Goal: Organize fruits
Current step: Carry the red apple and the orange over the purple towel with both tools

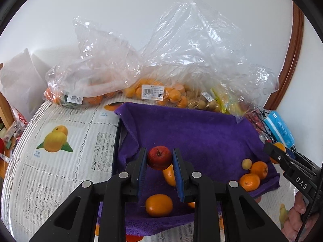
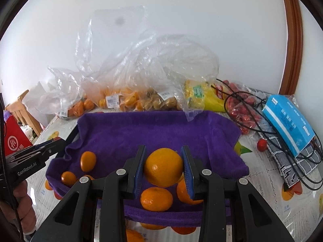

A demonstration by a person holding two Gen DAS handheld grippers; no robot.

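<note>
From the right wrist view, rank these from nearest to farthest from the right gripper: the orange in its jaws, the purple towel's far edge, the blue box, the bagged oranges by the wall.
1. Orange: gripped in the right gripper.
2. Purple towel: far edge, straight ahead.
3. Blue box: far right, too close to the towel edge to rank firmly.
4. Bagged oranges: at the wall, ahead-left.

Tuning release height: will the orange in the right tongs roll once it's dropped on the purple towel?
Probably a little: the orange is round and smooth. The purple towel looks plush, which should damp rolling. Loose mandarins beneath may deflect it.
</note>
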